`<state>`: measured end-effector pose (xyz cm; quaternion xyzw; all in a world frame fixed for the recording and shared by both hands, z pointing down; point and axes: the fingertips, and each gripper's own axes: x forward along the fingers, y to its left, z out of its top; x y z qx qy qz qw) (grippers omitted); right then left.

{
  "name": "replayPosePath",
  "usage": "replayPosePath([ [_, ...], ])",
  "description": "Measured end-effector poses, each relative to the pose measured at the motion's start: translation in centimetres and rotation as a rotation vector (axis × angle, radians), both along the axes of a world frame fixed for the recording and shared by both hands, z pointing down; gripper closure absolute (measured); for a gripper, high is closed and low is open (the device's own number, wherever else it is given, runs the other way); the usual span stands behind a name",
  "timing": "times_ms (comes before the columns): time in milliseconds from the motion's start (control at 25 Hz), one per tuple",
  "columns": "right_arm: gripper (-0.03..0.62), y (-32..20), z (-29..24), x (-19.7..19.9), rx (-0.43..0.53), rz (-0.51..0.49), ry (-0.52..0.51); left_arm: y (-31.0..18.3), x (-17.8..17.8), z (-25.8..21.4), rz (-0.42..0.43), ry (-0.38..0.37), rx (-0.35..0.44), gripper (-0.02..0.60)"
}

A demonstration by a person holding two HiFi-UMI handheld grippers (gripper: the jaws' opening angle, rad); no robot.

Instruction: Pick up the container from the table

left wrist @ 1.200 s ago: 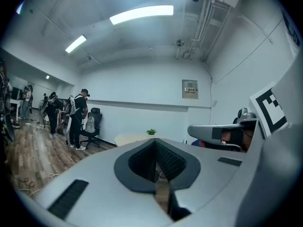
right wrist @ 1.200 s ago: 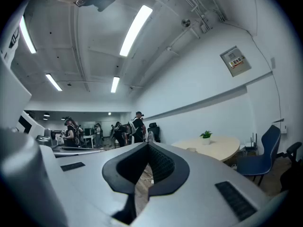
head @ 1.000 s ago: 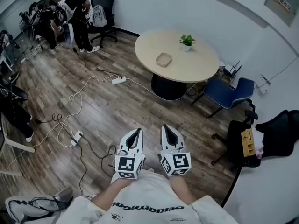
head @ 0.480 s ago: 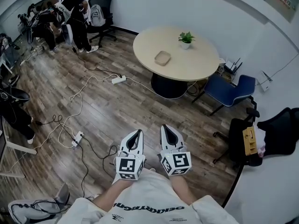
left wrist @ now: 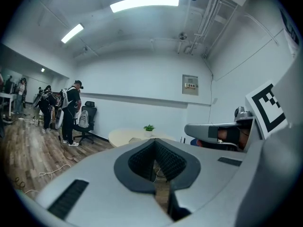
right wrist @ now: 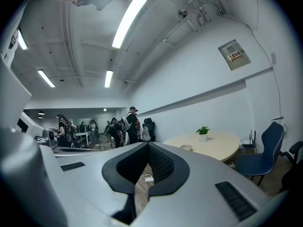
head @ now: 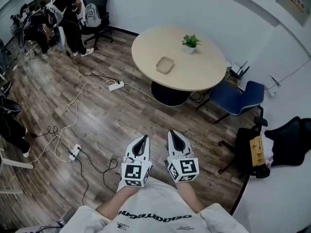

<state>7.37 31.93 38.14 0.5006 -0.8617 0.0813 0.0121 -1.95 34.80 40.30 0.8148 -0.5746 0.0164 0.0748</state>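
A shallow tan container lies on the round beige table at the far side of the room. It also shows small in the left gripper view and the right gripper view. My left gripper and right gripper are held side by side close to my body, far short of the table. Both point toward it. The jaws of each meet at the tips, in the left gripper and right gripper alike, with nothing held between them.
A small potted plant stands on the table behind the container. A blue chair sits at the table's right, black chairs further right. Cables and a power strip lie across the wooden floor. People stand at the far left.
The table and container have drifted left and slightly lower in the head view as I move across the floor. Both grippers keep the same pose, shut.
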Motion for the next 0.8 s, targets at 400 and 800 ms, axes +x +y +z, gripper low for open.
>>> replayPosePath([
  [400,0.562,-17.1,-3.2,-2.5,0.019,0.113,0.024,-19.1,-3.0,-3.7,0.104,0.061,0.044,0.566],
  [800,0.562,-29.8,-3.1,-5.9,-0.018,0.241,0.028,-32.4,-7.3,-4.1,0.201,0.082,0.011,0.566],
])
